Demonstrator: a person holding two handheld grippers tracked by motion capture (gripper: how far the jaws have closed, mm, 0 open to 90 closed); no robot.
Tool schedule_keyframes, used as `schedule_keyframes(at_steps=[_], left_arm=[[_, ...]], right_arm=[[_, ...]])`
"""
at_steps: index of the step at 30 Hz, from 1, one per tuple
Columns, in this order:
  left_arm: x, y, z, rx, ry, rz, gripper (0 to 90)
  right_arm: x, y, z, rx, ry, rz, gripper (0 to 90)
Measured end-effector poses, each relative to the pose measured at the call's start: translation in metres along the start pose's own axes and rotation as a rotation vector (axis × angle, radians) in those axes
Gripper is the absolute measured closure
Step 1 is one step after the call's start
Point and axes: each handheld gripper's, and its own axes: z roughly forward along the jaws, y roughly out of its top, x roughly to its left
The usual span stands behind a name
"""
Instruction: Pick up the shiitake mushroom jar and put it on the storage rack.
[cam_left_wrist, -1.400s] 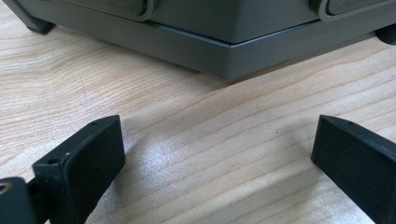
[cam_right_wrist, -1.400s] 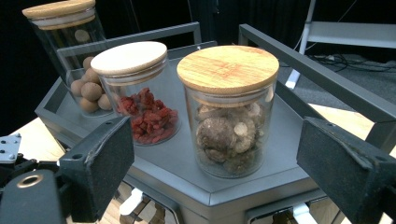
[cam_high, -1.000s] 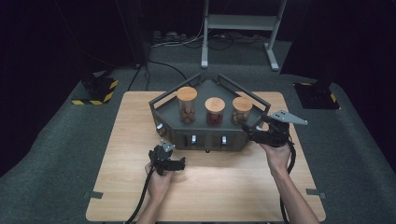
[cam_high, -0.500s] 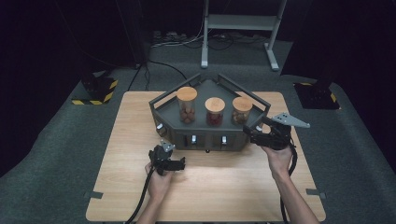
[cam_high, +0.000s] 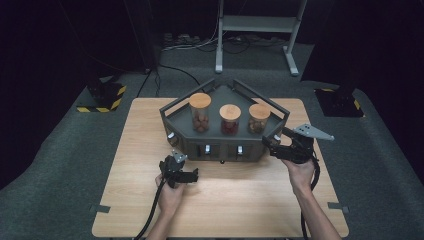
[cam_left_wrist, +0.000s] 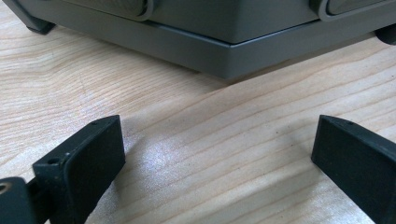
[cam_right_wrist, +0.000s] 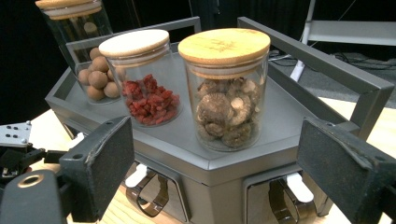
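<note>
Right tongs (cam_high: 274, 145) gaped empty at grey rack's (cam_high: 220, 147) right near corner; left tongs (cam_high: 184, 176) released, low on worktop (cam_high: 150, 130). Mushroom jar (cam_right_wrist: 223, 88) stood nearest. Risk: careless reach could topple it against goji jar (cam_right_wrist: 142, 77).

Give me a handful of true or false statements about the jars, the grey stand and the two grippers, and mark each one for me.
1. Three lidded jars stand on the grey stand. True.
2. The middle jar holds red pieces. True.
3. The right gripper is shut on a jar lid. False: its jaws stand wide apart with nothing between them, short of the mushroom jar.
4. The left gripper is open over bare wooden table. True.
5. The jar of round brown balls lies tipped over. False: it stands upright with its lid on.
</note>
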Motion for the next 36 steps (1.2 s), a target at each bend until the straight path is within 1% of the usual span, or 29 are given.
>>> schedule_keyframes(at_steps=[12,22,28,36], left_arm=[[0.000,0.000,0.000,-0.001,0.001,-0.001,2.5],[0.000,0.000,0.000,0.000,0.001,0.000,2.4],[0.000,0.000,0.000,-0.001,0.001,-0.001,2.4],[0.000,0.000,0.000,0.000,0.001,-0.001,2.4]], right_arm=[[-0.006,-0.011,-0.006,-0.001,0.000,0.023,10.8],[-0.005,-0.017,-0.007,-0.001,0.006,0.028,10.6],[-0.006,-0.021,-0.007,0.005,0.000,0.029,10.4],[-0.007,-0.028,-0.006,0.008,0.001,0.043,10.4]])
